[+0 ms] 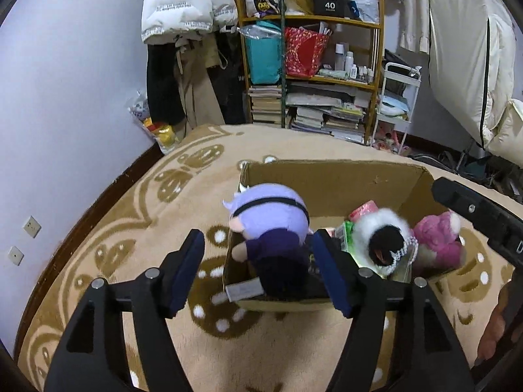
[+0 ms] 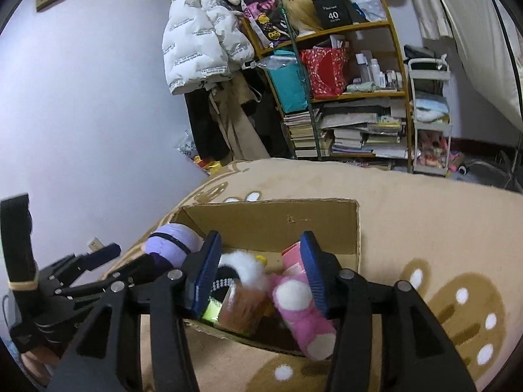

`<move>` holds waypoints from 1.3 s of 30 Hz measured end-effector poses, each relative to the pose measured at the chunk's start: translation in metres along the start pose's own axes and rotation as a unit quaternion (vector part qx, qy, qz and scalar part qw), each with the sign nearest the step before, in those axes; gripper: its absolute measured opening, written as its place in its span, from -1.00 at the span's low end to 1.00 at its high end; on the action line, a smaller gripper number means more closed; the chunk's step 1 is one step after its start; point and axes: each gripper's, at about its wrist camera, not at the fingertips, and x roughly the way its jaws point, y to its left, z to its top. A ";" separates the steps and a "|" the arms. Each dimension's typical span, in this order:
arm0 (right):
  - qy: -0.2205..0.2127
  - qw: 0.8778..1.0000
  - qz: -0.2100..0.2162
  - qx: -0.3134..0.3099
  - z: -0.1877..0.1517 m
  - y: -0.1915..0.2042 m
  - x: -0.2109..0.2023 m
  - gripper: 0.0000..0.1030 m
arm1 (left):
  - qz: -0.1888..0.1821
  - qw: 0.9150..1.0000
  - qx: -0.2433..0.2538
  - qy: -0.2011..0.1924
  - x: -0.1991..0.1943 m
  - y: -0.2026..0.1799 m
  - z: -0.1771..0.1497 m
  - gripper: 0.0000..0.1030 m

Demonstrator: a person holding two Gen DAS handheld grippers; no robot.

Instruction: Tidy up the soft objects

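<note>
An open cardboard box (image 1: 327, 183) (image 2: 268, 225) stands on the patterned carpet. A purple-haired plush doll (image 1: 271, 225) (image 2: 173, 241) sits at its near left corner, between the spread pads of my left gripper (image 1: 258, 233); the left pad stands clear of it, so the gripper is open. Inside lie a white-furred, black-haired doll (image 1: 382, 228) (image 2: 248, 268) and a pink plush (image 1: 438, 238). In the right wrist view the pink plush with white spots (image 2: 304, 313) hangs over the near wall beside the right pad of my right gripper (image 2: 260, 238), which is open.
A wooden shelf (image 1: 310, 65) with books, bags and bottles stands behind the carpet (image 1: 261, 343). Beside it are a white cart (image 1: 395, 98), a hanging white jacket (image 1: 183, 3) and the wall with sockets (image 1: 31, 227). Small packets lie in the box.
</note>
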 end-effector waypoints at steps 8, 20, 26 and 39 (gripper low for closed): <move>-0.014 1.000 -0.013 -0.021 0.001 0.019 -0.029 0.74 | 0.004 1.000 0.001 -0.020 -0.035 0.005 -0.007 0.56; -0.058 0.997 -0.033 -0.039 -0.003 0.047 -0.096 1.00 | 0.017 0.998 0.009 -0.052 -0.101 0.011 -0.027 0.77; -0.074 0.995 -0.043 -0.046 -0.012 0.054 -0.128 1.00 | 0.021 0.997 -0.003 -0.079 -0.140 0.019 -0.038 0.90; -0.085 0.992 -0.069 -0.055 -0.042 0.058 -0.179 1.00 | 0.029 0.994 0.001 -0.108 -0.191 0.023 -0.065 0.97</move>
